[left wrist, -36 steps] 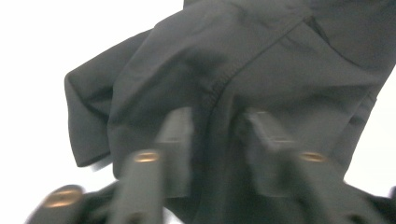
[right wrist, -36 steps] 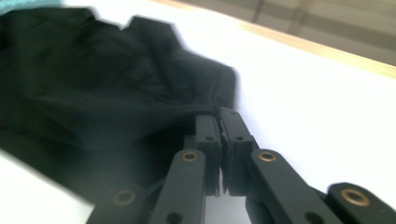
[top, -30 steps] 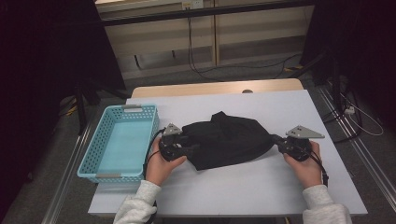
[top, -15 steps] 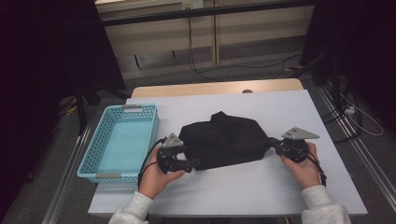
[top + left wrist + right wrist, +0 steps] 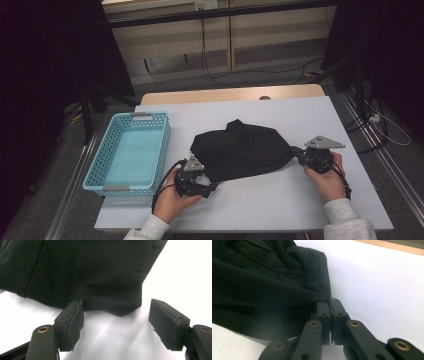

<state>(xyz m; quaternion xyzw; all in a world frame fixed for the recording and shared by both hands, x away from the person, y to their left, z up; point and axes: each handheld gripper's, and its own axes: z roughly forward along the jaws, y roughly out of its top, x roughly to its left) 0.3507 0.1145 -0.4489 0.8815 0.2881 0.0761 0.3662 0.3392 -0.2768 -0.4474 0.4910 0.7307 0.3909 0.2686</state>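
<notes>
A black garment (image 5: 242, 150) lies bunched in the middle of the white table (image 5: 280, 210). My left gripper (image 5: 207, 189) sits just off its near-left corner, low over the table. In the left gripper view its jaws (image 5: 116, 305) stand open; they have just been opening, and nothing is between them, the garment's (image 5: 100, 272) hem lying just beyond the tips. At the garment's right end my right gripper (image 5: 296, 151) is shut on a pinch of the fabric (image 5: 274, 282), the jaws (image 5: 330, 301) pressed together on it.
A light blue mesh basket (image 5: 162, 145) stands empty on the table's left side, close to my left hand. A wooden strip (image 5: 230, 94) runs along the table's far edge. Cables and dark stands lie on the floor beyond.
My left gripper has come off the garment's left edge and drawn back toward the table's near edge, slightly rightward and lower. The right gripper has kept still, holding the fabric.
</notes>
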